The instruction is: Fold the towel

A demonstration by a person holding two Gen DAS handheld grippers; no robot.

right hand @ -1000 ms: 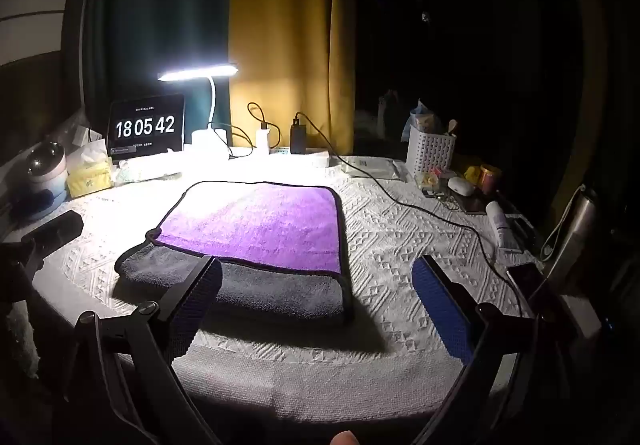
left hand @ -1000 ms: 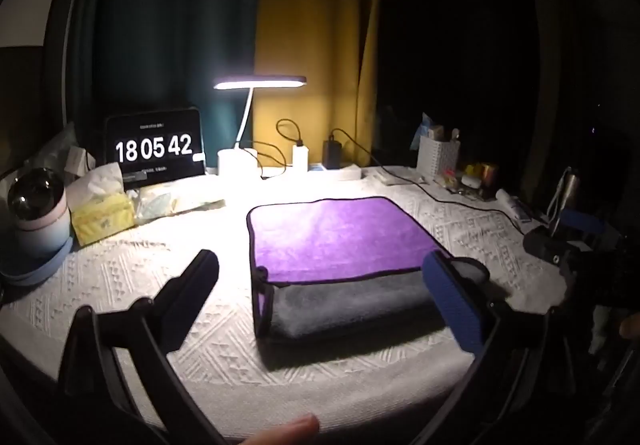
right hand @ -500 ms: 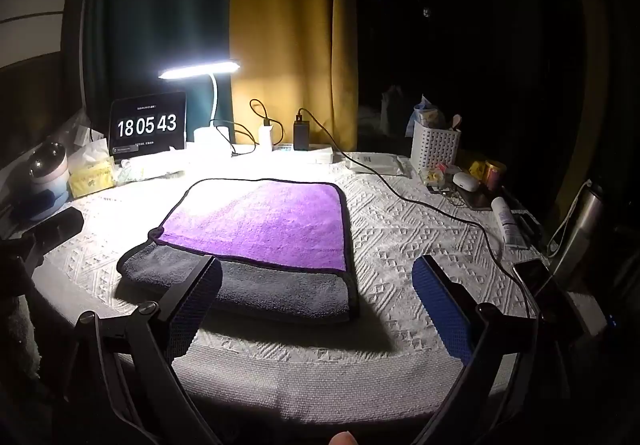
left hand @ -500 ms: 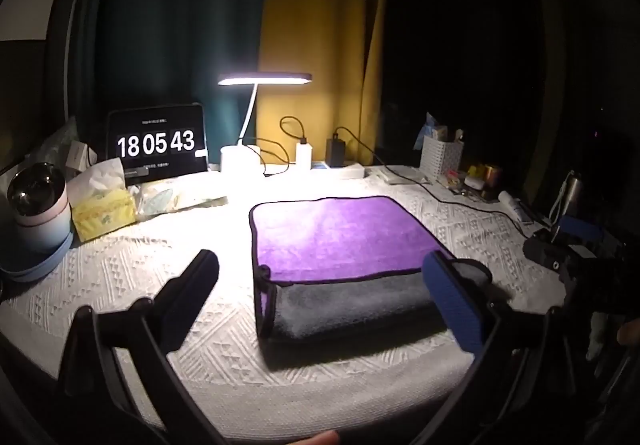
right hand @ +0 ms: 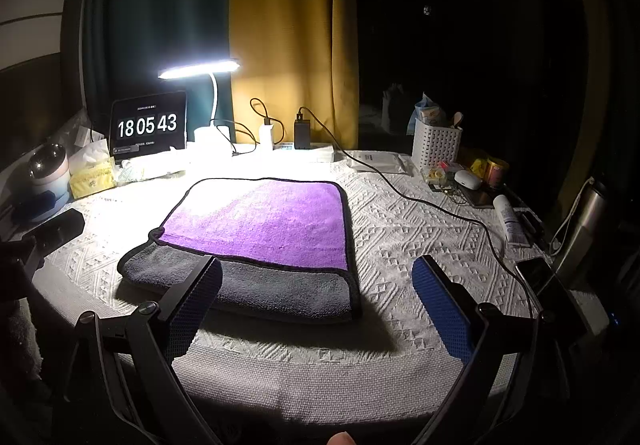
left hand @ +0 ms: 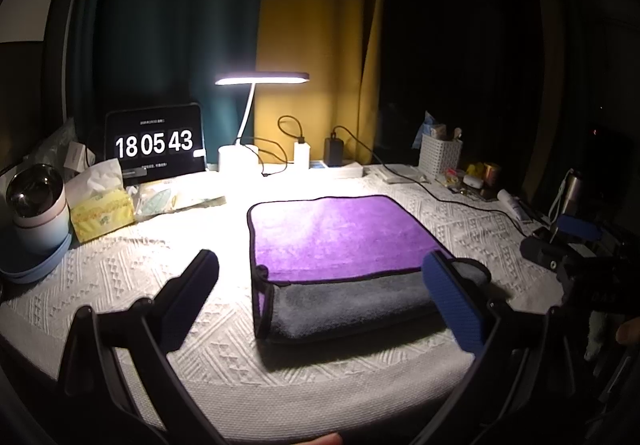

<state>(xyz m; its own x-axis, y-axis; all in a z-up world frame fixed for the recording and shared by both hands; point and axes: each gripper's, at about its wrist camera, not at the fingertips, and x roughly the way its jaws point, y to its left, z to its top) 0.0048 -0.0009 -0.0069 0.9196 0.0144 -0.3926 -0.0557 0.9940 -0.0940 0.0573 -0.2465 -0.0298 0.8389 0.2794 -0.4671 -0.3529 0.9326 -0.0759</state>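
A towel [left hand: 340, 233], purple on one side and grey on the other, lies folded on the white textured tablecloth [left hand: 120, 285], with a grey band along its near edge. It also shows in the right wrist view [right hand: 264, 225]. My left gripper [left hand: 320, 293] is open and empty, held back above the near table edge in front of the towel. My right gripper [right hand: 316, 297] is open and empty, near the towel's near right corner. Neither touches the towel.
A lit desk lamp [left hand: 260, 79], a tablet clock [left hand: 154, 143], a tissue pack [left hand: 100, 201] and a round pot [left hand: 36, 205] stand at the back left. A white basket [right hand: 436, 145], chargers, a cable [right hand: 420, 201], a phone [right hand: 540, 277] and small items sit at the right.
Both grippers have drawn back and risen slightly, still open. The towel has not moved. The clock went from 18:05:42 to 18:05:43.
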